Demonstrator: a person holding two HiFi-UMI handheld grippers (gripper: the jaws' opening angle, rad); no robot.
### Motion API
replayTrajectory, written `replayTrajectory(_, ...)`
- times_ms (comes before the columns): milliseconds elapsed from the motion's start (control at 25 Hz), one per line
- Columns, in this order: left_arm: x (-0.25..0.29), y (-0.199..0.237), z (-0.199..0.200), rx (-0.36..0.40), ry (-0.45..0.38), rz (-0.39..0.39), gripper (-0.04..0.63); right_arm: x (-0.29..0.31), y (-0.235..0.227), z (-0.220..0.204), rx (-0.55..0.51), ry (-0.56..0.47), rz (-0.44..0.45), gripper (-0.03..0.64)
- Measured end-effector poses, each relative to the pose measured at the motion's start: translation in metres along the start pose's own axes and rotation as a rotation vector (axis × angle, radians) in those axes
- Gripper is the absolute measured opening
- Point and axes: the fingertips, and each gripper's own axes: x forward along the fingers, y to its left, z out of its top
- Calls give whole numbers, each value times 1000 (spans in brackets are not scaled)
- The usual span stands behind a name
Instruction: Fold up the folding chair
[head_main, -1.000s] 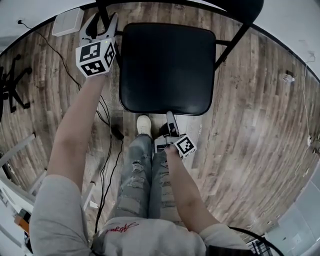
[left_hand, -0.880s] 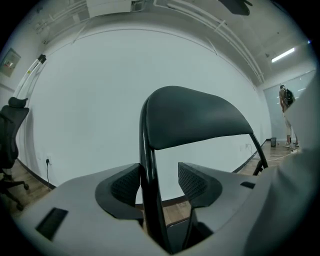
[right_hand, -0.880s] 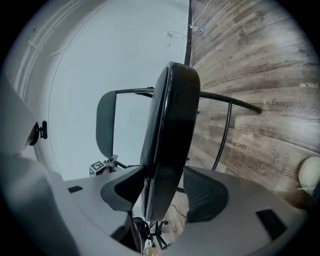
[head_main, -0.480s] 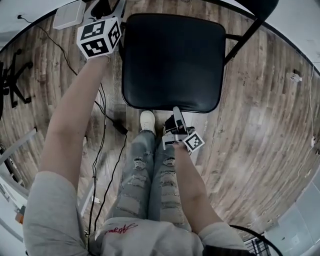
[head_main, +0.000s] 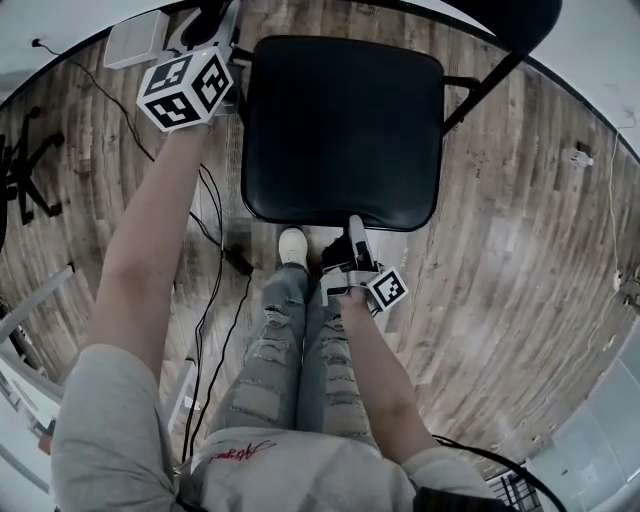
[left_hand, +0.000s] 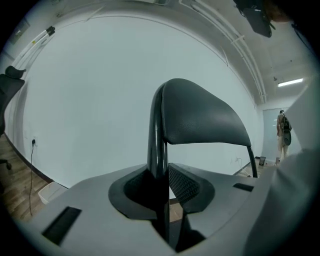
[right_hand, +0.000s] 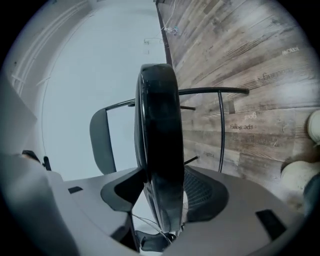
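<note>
**Head view.** The folding chair (head_main: 340, 130) stands unfolded on the wooden floor (head_main: 500, 260), near the floor's far edge where it meets the pale wall (head_main: 60, 20). Its black padded seat (head_main: 340, 130) lies level, and the backrest (head_main: 490, 15) shows at the top of the frame. The person stands at the seat's near edge, with one white shoe (head_main: 291, 247) just beside that edge. The left gripper (head_main: 215, 25) reaches the chair's far left corner, and its marker cube (head_main: 185, 88) faces the camera. The right gripper (head_main: 355, 235) meets the middle of the seat's near edge. Dark cables (head_main: 205, 300) run across the floor to the left of the person's legs. A white box (head_main: 135, 42) lies at the floor's far left edge.

**Left gripper view.** The jaws of the left gripper (left_hand: 165, 172) are closing on the upright black frame tube (left_hand: 157, 135). The tube stands between them with the pads against its sides. The backrest (left_hand: 205, 117) extends from the tube's top to the right, in front of the wall.

**Right gripper view.** The jaws of the right gripper (right_hand: 162, 190) are clamped on the seat (right_hand: 157, 140), which is seen edge-on between them, one pad on each face. The backrest (right_hand: 100, 140) appears behind it on the left. Thin frame tubes and the floor lie to the right, with the shoes (right_hand: 300, 170) at the right border.
</note>
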Motion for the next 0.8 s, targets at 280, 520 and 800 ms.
replayTrajectory(280,12,-1,26,16,38,-63,104,18,53,6,105,-71,-83,230)
replayTrajectory(520,38,4,49,7,88,-110,104,42,109,11,211,-176,-119,230)
replayTrajectory(800,92,21,64,-14,112,-118,104,82,148,6,277,-98,-123,230)
